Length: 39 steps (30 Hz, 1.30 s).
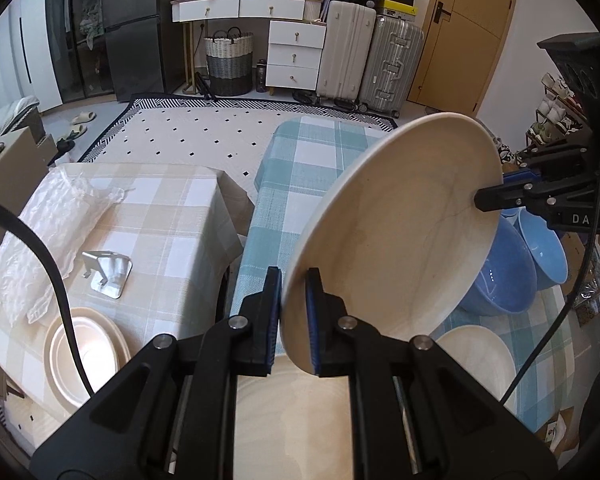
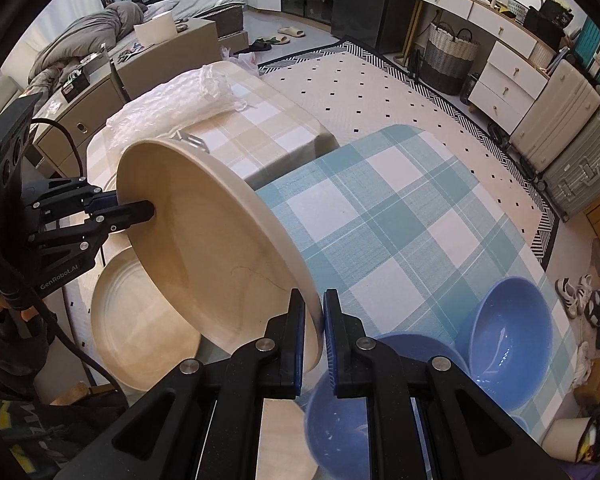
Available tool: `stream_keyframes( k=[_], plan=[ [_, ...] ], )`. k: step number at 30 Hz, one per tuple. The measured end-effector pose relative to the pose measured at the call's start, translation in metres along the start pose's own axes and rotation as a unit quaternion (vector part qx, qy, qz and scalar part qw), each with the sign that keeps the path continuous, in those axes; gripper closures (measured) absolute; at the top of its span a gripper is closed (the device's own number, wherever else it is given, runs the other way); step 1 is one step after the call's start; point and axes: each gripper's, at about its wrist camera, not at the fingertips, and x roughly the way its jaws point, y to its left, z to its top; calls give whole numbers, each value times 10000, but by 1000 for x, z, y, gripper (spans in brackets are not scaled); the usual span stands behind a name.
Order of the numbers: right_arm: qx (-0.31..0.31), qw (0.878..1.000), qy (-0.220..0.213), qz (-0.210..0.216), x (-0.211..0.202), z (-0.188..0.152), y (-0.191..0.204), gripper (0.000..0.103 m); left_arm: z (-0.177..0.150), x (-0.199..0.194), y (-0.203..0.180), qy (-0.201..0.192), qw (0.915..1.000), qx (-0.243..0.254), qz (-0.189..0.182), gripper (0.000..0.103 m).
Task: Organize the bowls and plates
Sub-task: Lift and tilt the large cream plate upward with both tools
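A large cream plate (image 1: 400, 232) hangs tilted in the air over the blue-checked table (image 1: 300, 184), held by both grippers at opposite edges. My left gripper (image 1: 294, 280) is shut on its near rim in the left wrist view. My right gripper (image 1: 496, 192) is shut on the far rim there. In the right wrist view the same cream plate (image 2: 212, 248) has my right gripper (image 2: 314, 296) clamped on its near rim and my left gripper (image 2: 128, 206) on the far one. Below lie two more cream plates (image 1: 476, 360) (image 1: 292, 420) and two blue bowls (image 1: 500, 276) (image 1: 544, 248).
A beige-checked table (image 1: 172, 216) stands to the left with a stack of cream dishes (image 1: 88, 356), a metal stand (image 1: 108, 274) and bubble wrap (image 1: 52, 232). The blue bowls (image 2: 508, 344) (image 2: 340, 412) sit at the near right of the blue table (image 2: 380, 208). Suitcases and drawers line the far wall.
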Motion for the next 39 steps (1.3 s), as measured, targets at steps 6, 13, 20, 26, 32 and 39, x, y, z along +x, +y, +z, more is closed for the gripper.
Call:
stream_keyframes(
  k=[6,13,20,26,32,39],
  plan=[
    [-43,9999,-35,140,-4,-5,23,93,-21,-27,8,3,9999,-86,113,94],
    [-167,9994,-37,292,-5,-9,51,93,-52,-49,25,102,9994,-308,94,94],
    [-292,9987,100,417,10,-15,76,93,-84,-61,36,244,9985,-421,231,94],
    [-362,9976,277,516,30,-17,89,93,-103,-51,50,436,9973,-541,244,94],
    [-424,9961,467,612,52,-17,98,93,-116,-39,63,606,9958,-633,267,94],
    [-494,9942,658,696,75,-18,108,93,-131,-23,78,816,9935,-746,253,94]
  ],
)
